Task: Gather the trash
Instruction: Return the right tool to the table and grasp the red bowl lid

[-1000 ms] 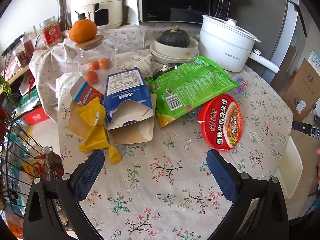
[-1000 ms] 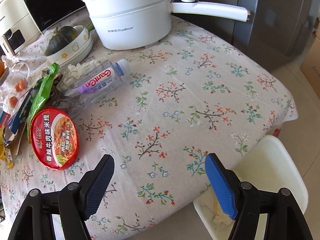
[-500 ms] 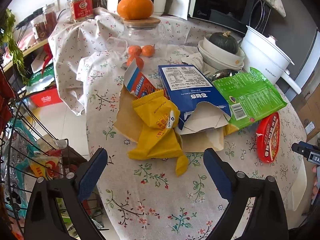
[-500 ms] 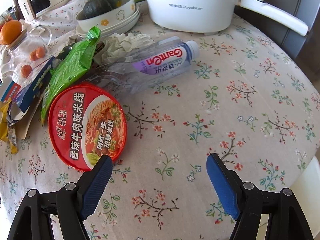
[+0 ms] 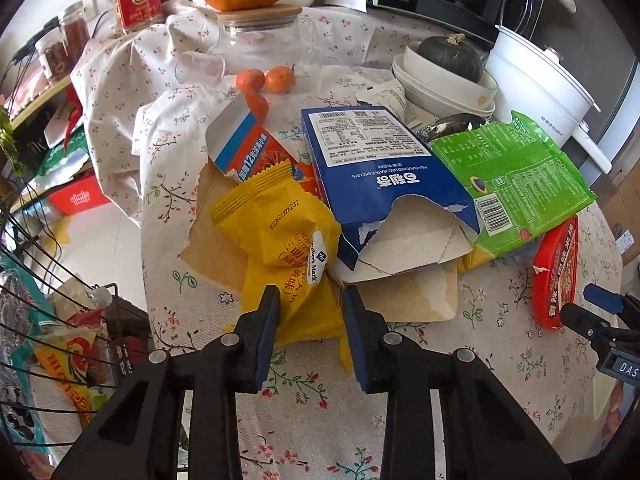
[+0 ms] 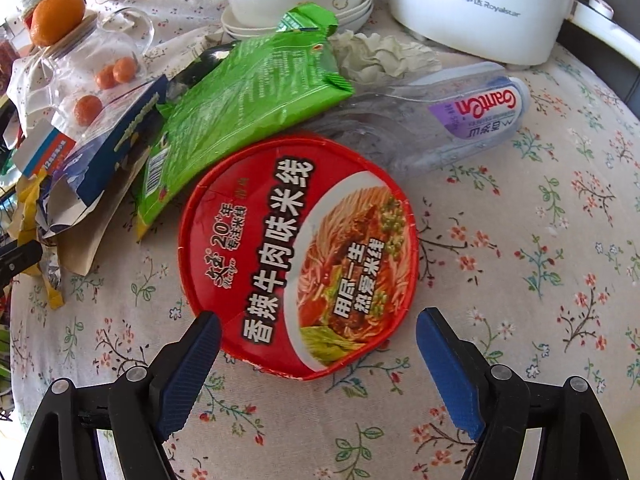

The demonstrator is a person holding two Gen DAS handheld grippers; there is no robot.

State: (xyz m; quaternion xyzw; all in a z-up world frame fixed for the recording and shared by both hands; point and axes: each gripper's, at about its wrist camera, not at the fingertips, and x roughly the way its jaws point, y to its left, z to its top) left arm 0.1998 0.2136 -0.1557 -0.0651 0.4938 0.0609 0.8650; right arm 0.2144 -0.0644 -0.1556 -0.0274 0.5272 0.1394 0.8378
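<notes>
A pile of trash lies on the floral tablecloth. My left gripper (image 5: 308, 300) has its jaws partly closed around the near end of a yellow snack wrapper (image 5: 288, 236). Beside it lie a torn blue biscuit box (image 5: 384, 184), an orange-blue carton (image 5: 252, 152), a brown paper bag (image 5: 416, 292) and a green bag (image 5: 516, 176). My right gripper (image 6: 318, 332) is open just in front of a red noodle-bowl lid (image 6: 300, 256). A crushed clear bottle (image 6: 448, 116) and the green bag (image 6: 248, 96) lie behind the lid.
A white electric pot (image 6: 480, 4), stacked bowls with a squash (image 5: 444, 76), a glass jar with an orange (image 5: 256, 20) and small oranges (image 5: 264, 80) stand at the back. A wire basket with trash (image 5: 48, 320) is left of the table.
My left gripper moved in onto the yellow wrapper and its jaws narrowed around it. My right gripper moved closer to the red lid, still wide open.
</notes>
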